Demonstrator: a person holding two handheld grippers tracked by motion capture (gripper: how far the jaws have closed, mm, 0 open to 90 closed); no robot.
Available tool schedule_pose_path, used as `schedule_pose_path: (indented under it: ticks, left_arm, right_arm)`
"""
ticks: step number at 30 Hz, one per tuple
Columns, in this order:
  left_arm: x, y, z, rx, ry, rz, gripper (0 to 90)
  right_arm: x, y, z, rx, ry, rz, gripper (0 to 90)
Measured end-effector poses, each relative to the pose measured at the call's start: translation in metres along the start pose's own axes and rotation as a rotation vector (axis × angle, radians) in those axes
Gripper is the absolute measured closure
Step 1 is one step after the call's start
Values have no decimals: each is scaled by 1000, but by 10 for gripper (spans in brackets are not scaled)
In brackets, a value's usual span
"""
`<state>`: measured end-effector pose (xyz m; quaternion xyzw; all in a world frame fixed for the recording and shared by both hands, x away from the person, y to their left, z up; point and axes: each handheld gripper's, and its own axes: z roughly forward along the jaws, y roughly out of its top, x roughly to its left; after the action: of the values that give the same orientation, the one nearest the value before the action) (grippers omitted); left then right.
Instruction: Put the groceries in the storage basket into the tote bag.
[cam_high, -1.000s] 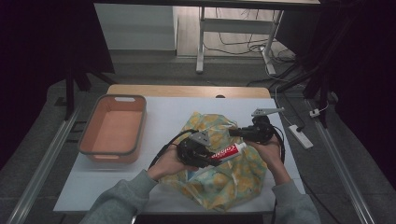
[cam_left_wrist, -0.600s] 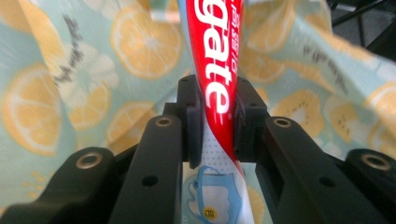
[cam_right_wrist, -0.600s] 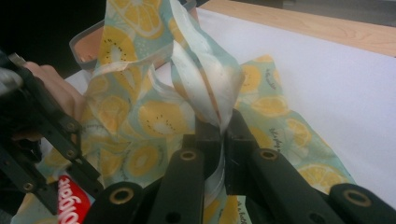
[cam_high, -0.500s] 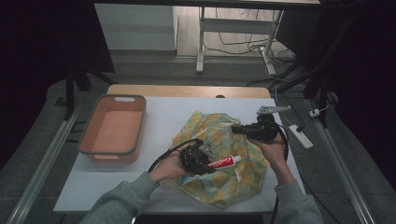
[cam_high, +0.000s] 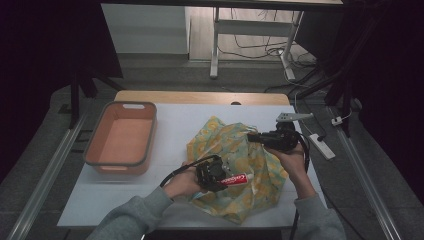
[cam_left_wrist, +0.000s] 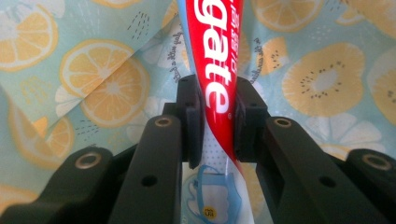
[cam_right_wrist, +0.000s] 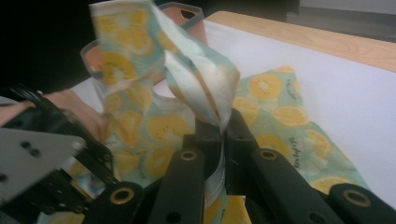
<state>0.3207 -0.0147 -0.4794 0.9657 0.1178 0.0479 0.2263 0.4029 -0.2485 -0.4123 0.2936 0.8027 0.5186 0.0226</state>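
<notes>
A red and white toothpaste tube (cam_high: 238, 178) (cam_left_wrist: 215, 88) lies over a fabric bag printed with lemon slices (cam_high: 235, 150) (cam_left_wrist: 98, 74). My left gripper (cam_high: 216, 175) (cam_left_wrist: 217, 119) is shut on the tube near its flat end, low over the bag's front part. My right gripper (cam_high: 256, 137) (cam_right_wrist: 219, 135) is shut on an edge of the bag (cam_right_wrist: 187, 79) and holds that edge lifted off the table, so the pale lining shows. In the right gripper view, the left gripper (cam_right_wrist: 44, 154) and a hand are at the lower left.
An empty orange bin (cam_high: 122, 137) (cam_right_wrist: 184, 11) stands on the white table (cam_high: 175, 120) to the left of the bag. A white power strip (cam_high: 320, 146) lies past the table's right edge. A wooden strip (cam_high: 200, 97) runs along the far edge.
My left gripper has drawn the toothpaste tube back toward the person's side of the bag. My right gripper has stayed nearly in place, still pinching the raised bag edge.
</notes>
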Motion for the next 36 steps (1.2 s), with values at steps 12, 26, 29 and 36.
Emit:
schedule_pose_path:
  ticks: [12, 26, 29, 36]
  left_arm:
    - [-6, 22, 27, -30, 43, 5, 739]
    - [0, 0, -47, -268, 132, -89, 434]
    - [9, -14, -66, -305, 148, -138, 413]
    - [34, -58, -93, -350, 192, -290, 380]
  right_arm:
    - [10, 1, 10, 19, 15, -31, 862]
    - [0, -5, 13, 46, -10, -9, 861]
    - [-1, -6, 13, 52, -16, -11, 861]
    - [-3, -9, 16, 66, -18, -9, 861]
